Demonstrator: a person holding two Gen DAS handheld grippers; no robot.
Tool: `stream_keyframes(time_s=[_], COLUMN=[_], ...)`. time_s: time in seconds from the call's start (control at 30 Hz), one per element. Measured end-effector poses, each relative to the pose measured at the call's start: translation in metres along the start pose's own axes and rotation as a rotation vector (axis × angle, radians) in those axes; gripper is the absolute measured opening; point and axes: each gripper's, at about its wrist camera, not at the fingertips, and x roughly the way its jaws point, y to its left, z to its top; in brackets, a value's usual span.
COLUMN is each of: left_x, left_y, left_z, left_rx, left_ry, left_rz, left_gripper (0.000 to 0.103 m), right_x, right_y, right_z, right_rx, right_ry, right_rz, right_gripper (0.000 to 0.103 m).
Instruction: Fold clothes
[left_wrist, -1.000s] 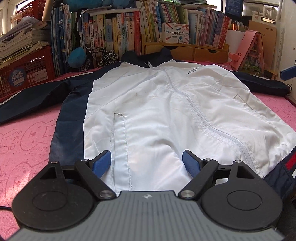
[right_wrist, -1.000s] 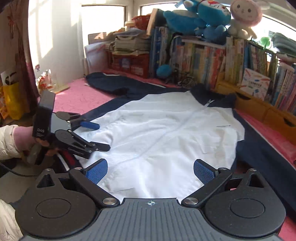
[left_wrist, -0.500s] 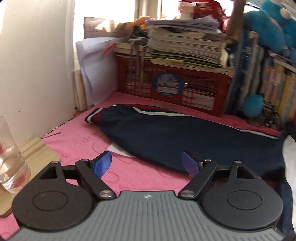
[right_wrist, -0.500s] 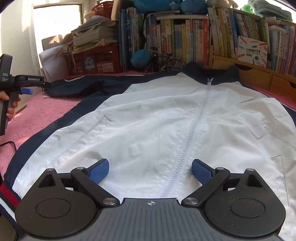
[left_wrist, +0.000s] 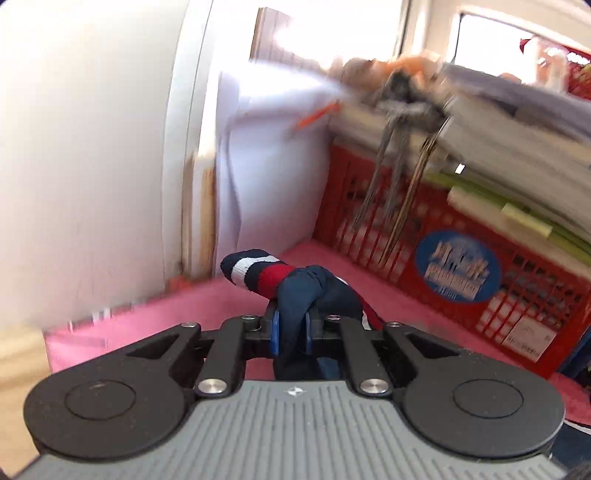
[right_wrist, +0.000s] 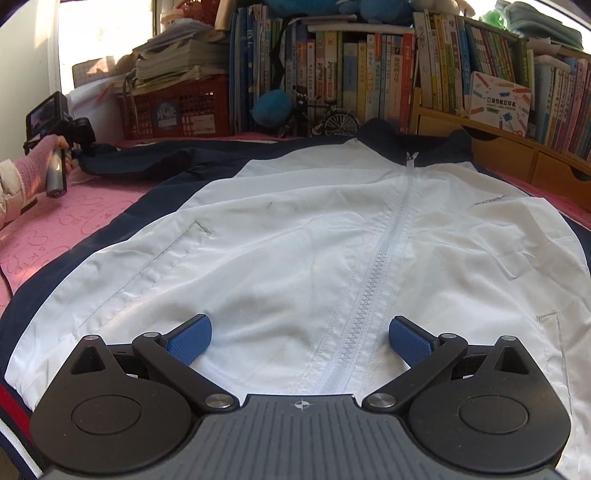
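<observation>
My left gripper (left_wrist: 291, 330) is closing on the navy sleeve (left_wrist: 299, 295) of the jacket (right_wrist: 332, 240), just behind its striped cuff (left_wrist: 255, 271); a bunch of the dark cloth stands squeezed between my blue pads (left_wrist: 274, 332), and the cuff pokes out past them toward the wall. My right gripper (right_wrist: 299, 338) hangs over the white front, near the hem, jaws opening wide with nothing pinched, one pad on either side of a stretch of the zipper (right_wrist: 373, 266). The jacket lies face up and zipped on the pink mat (right_wrist: 55, 221), collar toward the bookshelf (right_wrist: 369, 55), the held sleeve stretched out sideways toward the red crate (right_wrist: 173, 107)

The step in hand, as I judge it, is folding this sleeve across the chest. To do it well I want the pinch firm on the whole gathered fold, so the slippery shell does not slide out mid-swing. I should lift only enough to clear the mat, then carry the cuff in a low arc over the white panel, letting the crease form along the navy side band rather than dragging the body with it. My right jaws could press the front down to anchor it. I would lay the sleeve flat and straight before letting go, watching that it does not twist
</observation>
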Motion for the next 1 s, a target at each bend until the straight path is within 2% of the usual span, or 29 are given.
stream_keyframes(time_s=[0.07, 0.13, 0.33, 0.37, 0.47, 0.5, 0.6, 0.73, 0.87, 0.93, 1.0], left_x=[-0.013, -0.009, 0.044, 0.05, 0.049, 0.041, 0.01, -0.055, -0.154, -0.208, -0.261], left_y=[-0.006, -0.005, 0.009, 0.009, 0.005, 0.005, 0.005, -0.004, -0.025, -0.029, -0.033], left_z=[0.013, 0.018, -0.009, -0.015, -0.024, -0.022, -0.015, -0.009, -0.027, -0.049, -0.073], left_rx=[0.06, 0.088, 0.13, 0.136, 0.159, 0.145, 0.101, 0.141, 0.272, 0.335, 0.399], left_ry=[-0.115, -0.116, 0.104, 0.153, 0.217, 0.213, 0.196, 0.143, 0.089, 0.089, 0.097], left_rz=[0.005, 0.041, 0.202, 0.216, 0.225, 0.198, 0.124, -0.004, -0.227, -0.356, -0.482], left_gripper=[0.012, 0.012, 0.014, 0.016, 0.024, 0.032, 0.041, 0.047, 0.062, 0.065, 0.072], right_x=[0.0, 0.0, 0.001, 0.001, 0.001, 0.001, 0.001, 0.001, 0.0, -0.01, -0.035], right_y=[-0.001, -0.002, -0.003, -0.004, -0.005, -0.004, -0.005, -0.005, -0.005, -0.005, -0.011], right_z=[0.0, 0.0, 0.0, 0.0, 0.0, 0.0, 0.0, 0.001, 0.001, -0.001, -0.007], right_rx=[0.001, 0.003, 0.003, 0.003, 0.002, 0.003, 0.003, 0.003, 0.006, 0.012, 0.026], right_ry=[0.001, 0.002, 0.004, 0.004, 0.005, 0.005, 0.005, 0.006, -0.001, -0.037, -0.092], right_rz=[0.0, 0.001, 0.002, 0.003, 0.004, 0.003, 0.003, 0.003, -0.01, -0.036, -0.033], right_gripper=[0.103, 0.103, 0.103, 0.103, 0.103, 0.103, 0.103, 0.103, 0.103, 0.099, 0.099])
